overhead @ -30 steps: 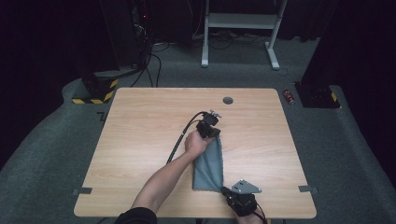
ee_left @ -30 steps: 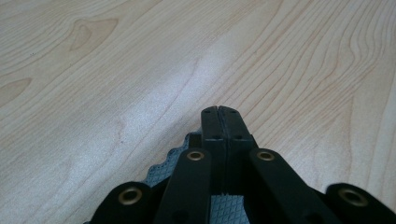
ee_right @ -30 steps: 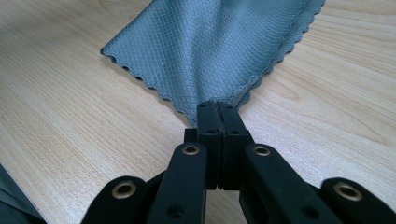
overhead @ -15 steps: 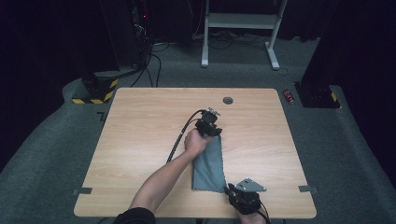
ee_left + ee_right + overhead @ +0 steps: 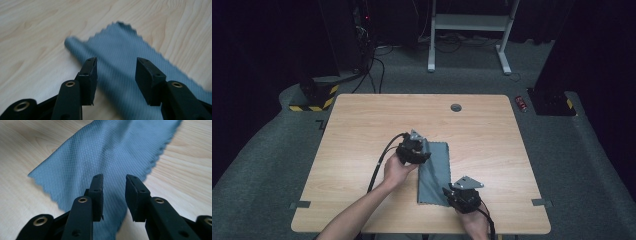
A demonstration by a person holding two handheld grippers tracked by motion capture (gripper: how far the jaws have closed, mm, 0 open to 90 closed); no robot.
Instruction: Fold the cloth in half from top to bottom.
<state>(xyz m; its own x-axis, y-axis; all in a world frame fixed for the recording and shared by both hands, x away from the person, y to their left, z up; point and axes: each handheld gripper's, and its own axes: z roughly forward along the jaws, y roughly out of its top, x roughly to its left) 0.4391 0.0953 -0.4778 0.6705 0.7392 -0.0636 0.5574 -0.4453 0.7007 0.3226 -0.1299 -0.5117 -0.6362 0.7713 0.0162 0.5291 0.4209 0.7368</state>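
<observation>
The wooden table (image 5: 362, 130) carries a blue-grey cloth (image 5: 435, 172) lying flat as a long folded strip, running from the table's middle toward its near edge. Judging by that, the fold looks laid down and released; what may remain is another fold or squaring the edges. The left gripper (image 5: 414, 150) sits at the cloth's far end, the right gripper (image 5: 460, 196) at its near end. Both have just been opening their jaws, which now stand apart, gripping nothing, with the cloth beneath them.
</observation>
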